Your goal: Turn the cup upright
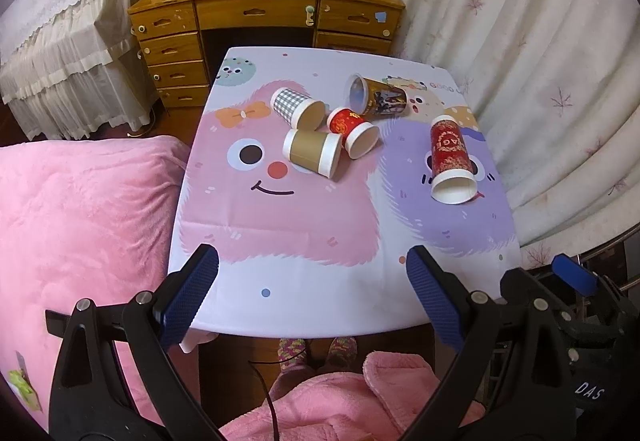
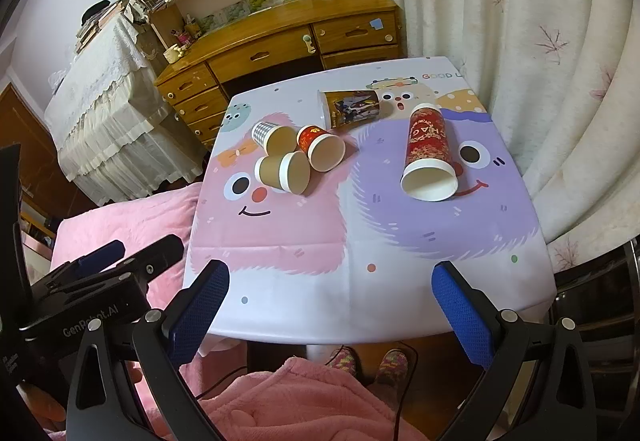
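Several paper cups lie on their sides on the cartoon-print table (image 1: 304,281) (image 2: 360,293). A tall red cup (image 1: 450,161) (image 2: 429,157) lies alone at the right, mouth toward me. A checked cup (image 1: 297,107) (image 2: 274,137), a brown cup (image 1: 313,152) (image 2: 285,171) and a small red cup (image 1: 354,132) (image 2: 321,147) cluster in the middle. A dark printed cup (image 1: 378,97) (image 2: 352,107) lies behind them. My left gripper (image 1: 312,269) and right gripper (image 2: 330,281) are both open and empty, above the table's near edge, well short of the cups.
A pink blanket (image 1: 80,221) lies left of the table. A wooden desk with drawers (image 1: 264,13) stands behind it. A white curtain (image 1: 540,61) hangs on the right. The right gripper's body shows in the left wrist view (image 1: 568,301). Slippered feet (image 2: 368,361) are under the table.
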{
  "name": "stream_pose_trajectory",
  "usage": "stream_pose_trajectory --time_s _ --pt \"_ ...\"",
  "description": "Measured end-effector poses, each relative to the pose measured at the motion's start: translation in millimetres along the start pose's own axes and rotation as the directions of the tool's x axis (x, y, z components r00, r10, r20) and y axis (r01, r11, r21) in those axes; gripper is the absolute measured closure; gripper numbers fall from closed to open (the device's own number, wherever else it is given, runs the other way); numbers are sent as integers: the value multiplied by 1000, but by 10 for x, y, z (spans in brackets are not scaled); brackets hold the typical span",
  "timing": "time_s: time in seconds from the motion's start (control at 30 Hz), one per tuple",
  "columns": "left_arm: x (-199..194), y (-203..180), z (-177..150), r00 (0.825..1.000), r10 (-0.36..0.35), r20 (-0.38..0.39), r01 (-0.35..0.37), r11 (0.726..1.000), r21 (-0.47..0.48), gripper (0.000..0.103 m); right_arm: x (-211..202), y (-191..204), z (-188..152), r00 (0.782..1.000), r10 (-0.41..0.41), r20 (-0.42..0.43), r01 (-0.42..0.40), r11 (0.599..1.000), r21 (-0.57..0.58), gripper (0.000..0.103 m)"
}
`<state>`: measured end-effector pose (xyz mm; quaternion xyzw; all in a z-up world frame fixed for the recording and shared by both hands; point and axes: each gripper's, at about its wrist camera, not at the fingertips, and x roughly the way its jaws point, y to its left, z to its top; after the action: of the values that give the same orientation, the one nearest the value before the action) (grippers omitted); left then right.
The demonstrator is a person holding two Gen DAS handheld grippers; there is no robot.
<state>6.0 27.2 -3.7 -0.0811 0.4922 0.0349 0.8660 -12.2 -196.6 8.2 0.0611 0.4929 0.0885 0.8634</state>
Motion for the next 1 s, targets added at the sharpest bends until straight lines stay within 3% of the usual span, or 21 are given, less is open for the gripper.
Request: stream_pose_trajectory --time_s 0.2,0.67,1.0 --pt "-7 39 19 1000 -15 12 15 1000 10 9 -30 6 7 1000 -10 14 10 1000 11 1" --pt "-97 204 -78 999 -39 36 36 997 67 9 -225 294 -277 989 -55 136 54 998 14 1" --pt "-134 224 -208 992 -124 14 123 990 72 9 -334 501 -606 986 -88 144 89 996 5 1"
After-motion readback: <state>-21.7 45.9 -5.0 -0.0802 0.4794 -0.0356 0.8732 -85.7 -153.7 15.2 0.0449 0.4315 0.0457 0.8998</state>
